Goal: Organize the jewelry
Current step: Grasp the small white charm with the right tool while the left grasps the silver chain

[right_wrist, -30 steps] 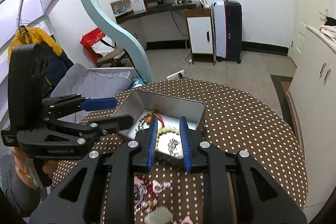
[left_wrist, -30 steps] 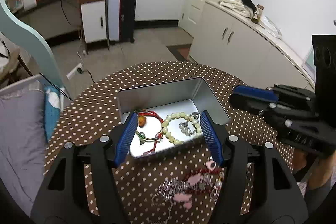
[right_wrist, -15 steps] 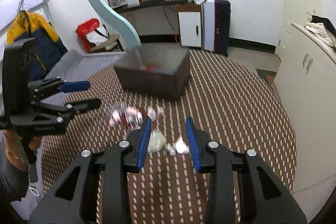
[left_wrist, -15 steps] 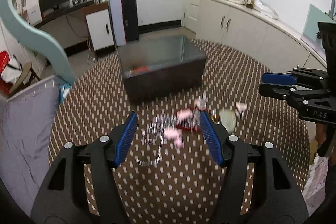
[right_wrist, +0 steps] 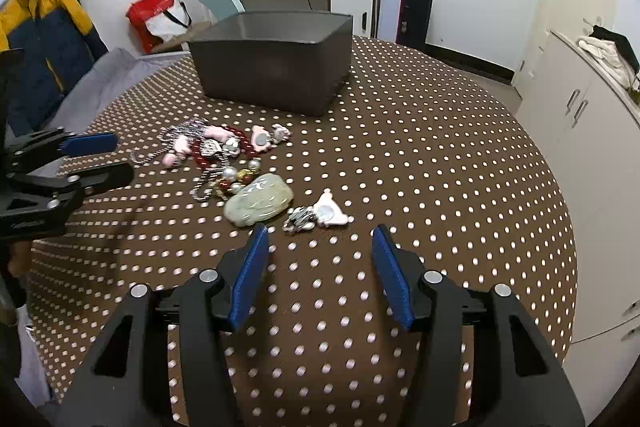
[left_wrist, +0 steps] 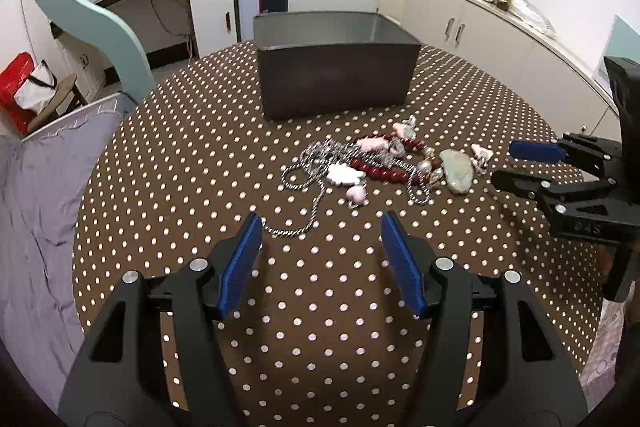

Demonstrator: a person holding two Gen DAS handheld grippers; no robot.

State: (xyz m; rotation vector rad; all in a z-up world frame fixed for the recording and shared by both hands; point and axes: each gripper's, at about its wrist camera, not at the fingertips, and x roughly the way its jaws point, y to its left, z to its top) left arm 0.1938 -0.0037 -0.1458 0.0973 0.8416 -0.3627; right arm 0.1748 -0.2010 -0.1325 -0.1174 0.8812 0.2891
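Right wrist view: the right gripper (right_wrist: pixel 318 241) is hovering low over the polka-dot table (right_wrist: pixel 440 155), fingers spread wide and holding nothing. Just ahead of the tips a white-pink charm (right_wrist: pixel 331 214) with a small silver cluster is lying apart from the rest, and a pale green jade pendant (right_wrist: pixel 258 202) is sitting just beside the left blue pad (right_wrist: pixel 247 279). Beyond that, the tangled pile of red beads (right_wrist: pixel 208 151), pink charms and a twisted silver chain (left_wrist: pixel 308 187) is waiting, and farthest back the grey metal box (right_wrist: pixel 276 59) is standing upright, its contents hidden from this low angle.

In the left wrist view the left gripper (left_wrist: pixel 322 241) is also hanging with its fingers wide apart and empty, the chain's nearest loop just ahead of its left finger.

Judgement: the isolated charm is looking like the cleanest pick for the right side, since nothing is lying over it. Pads should be coming down straddling it and touching the cloth before closing, as it is flat and thin. The chain is likely dragging neighbours along, so the left side should be pinching one loose loop and lifting slowly. The two grippers are working close together, so they should be going one at a time.
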